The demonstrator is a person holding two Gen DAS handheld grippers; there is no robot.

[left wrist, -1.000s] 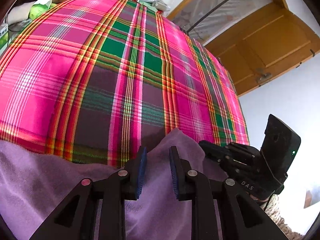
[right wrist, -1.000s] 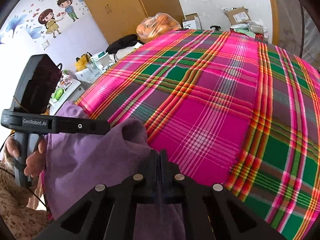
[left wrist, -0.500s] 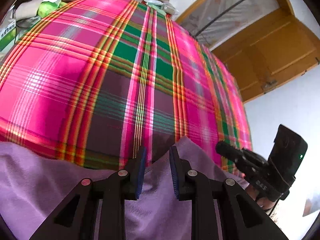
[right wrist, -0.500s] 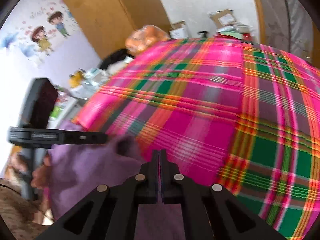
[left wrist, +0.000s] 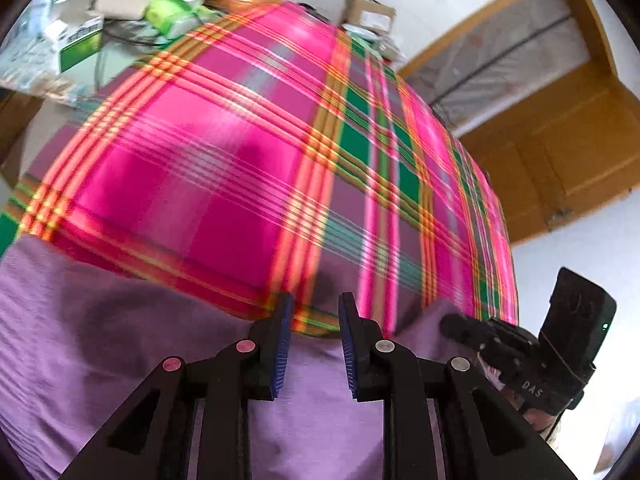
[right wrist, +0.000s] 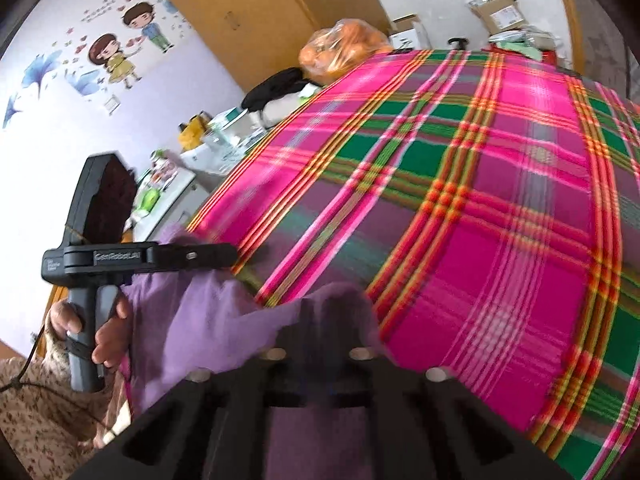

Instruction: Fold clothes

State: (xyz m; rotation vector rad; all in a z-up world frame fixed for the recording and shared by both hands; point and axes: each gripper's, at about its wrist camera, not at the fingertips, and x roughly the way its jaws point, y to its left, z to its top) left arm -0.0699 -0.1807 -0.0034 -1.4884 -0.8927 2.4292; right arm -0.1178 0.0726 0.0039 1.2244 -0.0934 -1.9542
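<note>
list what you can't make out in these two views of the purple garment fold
- Left wrist view: purple garment, kind and full outline; frame bottom and left gripper cut it off.
- Right wrist view: right gripper, whether it pinches cloth; the fingertips are blurred and draped in purple.
- Right wrist view: plaid cover, fine weave smeared by motion.

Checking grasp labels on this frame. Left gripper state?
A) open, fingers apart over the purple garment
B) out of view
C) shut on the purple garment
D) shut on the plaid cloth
A: in the left wrist view the left gripper has a clear gap between its blue-padded fingers, with the purple garment and the plaid cloth visible through it.
</note>
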